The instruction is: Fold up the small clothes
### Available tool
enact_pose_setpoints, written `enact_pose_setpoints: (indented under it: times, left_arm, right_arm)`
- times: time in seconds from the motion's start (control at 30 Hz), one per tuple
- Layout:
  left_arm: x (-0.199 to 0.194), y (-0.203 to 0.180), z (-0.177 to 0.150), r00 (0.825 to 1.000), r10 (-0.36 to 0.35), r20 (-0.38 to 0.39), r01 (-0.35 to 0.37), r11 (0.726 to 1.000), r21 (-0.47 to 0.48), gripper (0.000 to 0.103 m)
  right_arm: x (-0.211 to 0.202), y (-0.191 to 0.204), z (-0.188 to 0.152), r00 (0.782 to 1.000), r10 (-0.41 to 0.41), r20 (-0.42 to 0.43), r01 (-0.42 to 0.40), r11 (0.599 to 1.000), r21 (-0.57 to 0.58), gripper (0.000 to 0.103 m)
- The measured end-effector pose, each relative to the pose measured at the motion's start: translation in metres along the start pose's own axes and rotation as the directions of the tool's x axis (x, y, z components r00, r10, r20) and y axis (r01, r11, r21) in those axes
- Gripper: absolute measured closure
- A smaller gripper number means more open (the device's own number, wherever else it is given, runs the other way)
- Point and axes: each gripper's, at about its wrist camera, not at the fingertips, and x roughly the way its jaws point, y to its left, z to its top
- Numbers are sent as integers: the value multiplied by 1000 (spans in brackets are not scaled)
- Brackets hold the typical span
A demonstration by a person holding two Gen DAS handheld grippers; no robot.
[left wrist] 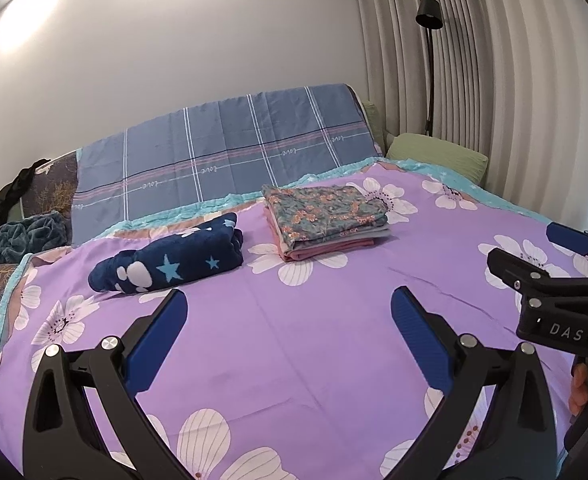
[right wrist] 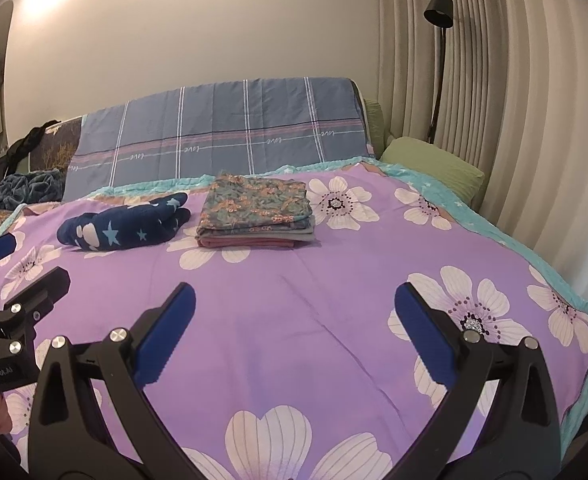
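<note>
A navy fleece garment with stars (left wrist: 169,262) lies bunched on the purple floral bedspread (left wrist: 294,340), left of a neat folded stack with a floral piece on top (left wrist: 324,214). Both show in the right wrist view too, the navy garment (right wrist: 127,222) and the stack (right wrist: 255,210). My left gripper (left wrist: 287,312) is open and empty, hovering over bare bedspread in front of the clothes. My right gripper (right wrist: 294,308) is open and empty, beside the left one; it appears at the right edge of the left wrist view (left wrist: 550,268).
A blue plaid sheet (left wrist: 229,152) covers the headboard. A green pillow (left wrist: 438,156) lies at the back right, by a black floor lamp (left wrist: 430,60) and curtains. A teal blanket (left wrist: 21,236) is heaped at the left edge.
</note>
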Motion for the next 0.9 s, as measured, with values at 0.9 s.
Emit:
enact_pose_setpoints:
  times: [0.9]
  left_arm:
    - [19, 10, -9, 998, -5, -65, 3, 1000, -22, 1]
  right_arm:
    - [13, 8, -3, 999, -20, -47, 19, 999, -26, 2]
